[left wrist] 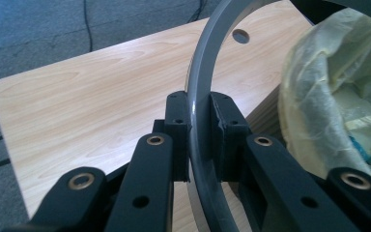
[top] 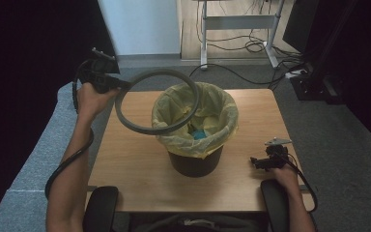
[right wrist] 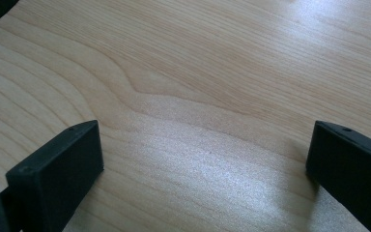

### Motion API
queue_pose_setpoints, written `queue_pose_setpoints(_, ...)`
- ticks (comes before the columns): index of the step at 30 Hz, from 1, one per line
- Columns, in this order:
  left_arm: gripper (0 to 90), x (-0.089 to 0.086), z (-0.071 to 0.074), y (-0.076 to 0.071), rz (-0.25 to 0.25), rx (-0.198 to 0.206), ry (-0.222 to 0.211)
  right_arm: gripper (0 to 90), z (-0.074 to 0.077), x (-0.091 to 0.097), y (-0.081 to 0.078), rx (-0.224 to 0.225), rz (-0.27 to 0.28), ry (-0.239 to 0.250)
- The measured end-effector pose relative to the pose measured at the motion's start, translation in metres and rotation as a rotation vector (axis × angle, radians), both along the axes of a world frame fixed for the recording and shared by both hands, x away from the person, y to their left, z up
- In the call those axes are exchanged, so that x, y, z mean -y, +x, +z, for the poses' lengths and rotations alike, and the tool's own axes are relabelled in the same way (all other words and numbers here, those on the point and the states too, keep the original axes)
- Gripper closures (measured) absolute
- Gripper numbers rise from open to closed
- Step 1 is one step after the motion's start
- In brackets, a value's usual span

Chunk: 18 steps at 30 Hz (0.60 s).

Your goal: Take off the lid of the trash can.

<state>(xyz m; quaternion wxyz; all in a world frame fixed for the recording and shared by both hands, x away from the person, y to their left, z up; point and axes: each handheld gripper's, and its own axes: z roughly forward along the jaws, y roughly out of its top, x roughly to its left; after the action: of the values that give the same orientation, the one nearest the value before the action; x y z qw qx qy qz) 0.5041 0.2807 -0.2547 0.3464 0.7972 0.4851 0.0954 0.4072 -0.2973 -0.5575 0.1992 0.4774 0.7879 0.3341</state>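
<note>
Scene: A person seated at the lower edge of the high view works at a light wooden table (top: 140, 164) with rounded corners, a hand-held gripper in each hand.

Left gripper: The black two-jaw left gripper (top: 118, 85) is raised at the upper left of the high view, off the table's left edge, in the person's left hand (top: 91, 99). In the left gripper view its jaws are clamped on the band of the ring, one pad on each face.

Ring: The grey plastic ring (top: 157, 100), a large thin hoop, hangs tilted in the air at centre frame of the high view. Its right part overlaps the bin's near-left rim; whether it touches the bag cannot be told. In the left gripper view the ring (left wrist: 199, 82) arcs up and to the right from between the pads.

Bin: A dark round waste bin (top: 194, 163) stands mid-table, lined with a pale yellow plastic bag (top: 212, 137) folded over its rim. A small blue object (top: 199, 134) lies inside.

Right gripper: The black right gripper (top: 255, 162) rests low at the lower right of the high view, on the tabletop, well apart from the bin. In the right gripper view its jaws stand wide apart over bare wood (right wrist: 193, 96), nothing between them.
</note>
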Motion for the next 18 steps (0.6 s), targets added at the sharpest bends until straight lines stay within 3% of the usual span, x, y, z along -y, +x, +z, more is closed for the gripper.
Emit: queue_pose_setpoints(18, 79.2, -0.049, -0.002, -0.012, 0.111, 0.020, -0.010, 0.0, 0.000, 0.000, 0.000, 0.000, 0.000, 0.000)
